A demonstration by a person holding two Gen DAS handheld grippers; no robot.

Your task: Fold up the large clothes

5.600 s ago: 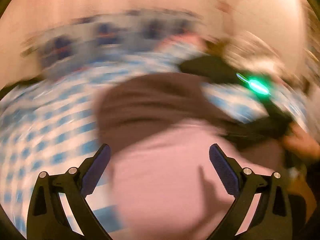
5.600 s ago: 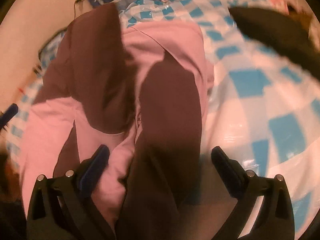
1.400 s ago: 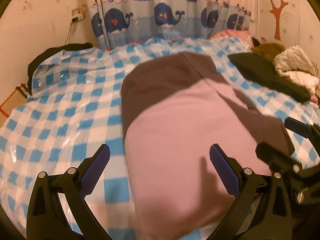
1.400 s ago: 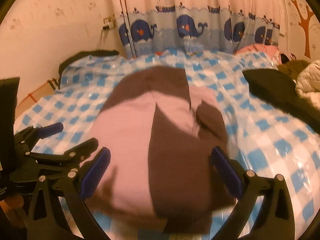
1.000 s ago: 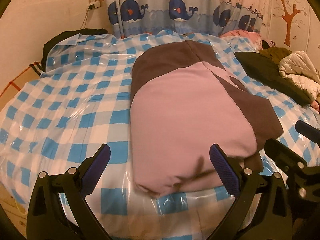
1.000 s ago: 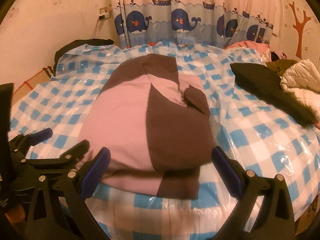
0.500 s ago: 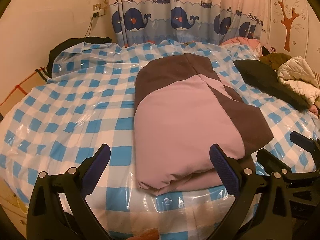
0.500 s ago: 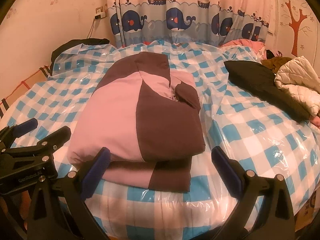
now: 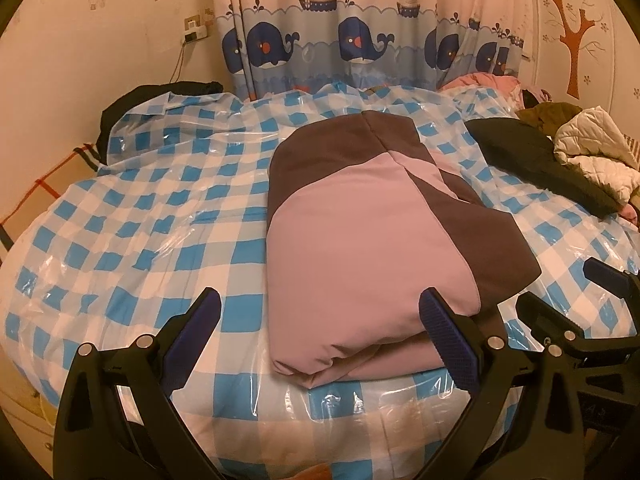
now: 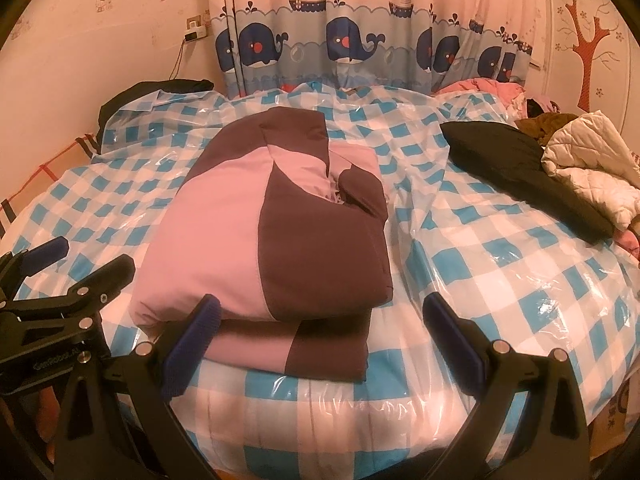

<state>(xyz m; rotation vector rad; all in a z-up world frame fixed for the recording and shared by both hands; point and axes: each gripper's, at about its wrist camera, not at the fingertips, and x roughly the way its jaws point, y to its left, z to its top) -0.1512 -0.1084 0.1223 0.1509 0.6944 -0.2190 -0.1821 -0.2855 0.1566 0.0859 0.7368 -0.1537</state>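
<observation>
While both hand-held grippers, left (image 9: 320, 320) and right (image 10: 320, 320), gape empty, the pink-and-brown jacket (image 10: 276, 236) lies folded on the bed (image 10: 500, 272).

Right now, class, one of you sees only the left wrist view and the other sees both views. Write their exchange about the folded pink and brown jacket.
Operator: Is the bottom layer of the pink and brown jacket all pink in front?
Observer: No. The right wrist view shows a brown panel at its right end.
Operator: Anything untidy on the jacket's right side?
Observer: A brown flap lies folded over, with crumpled pink cloth beside it.
</observation>
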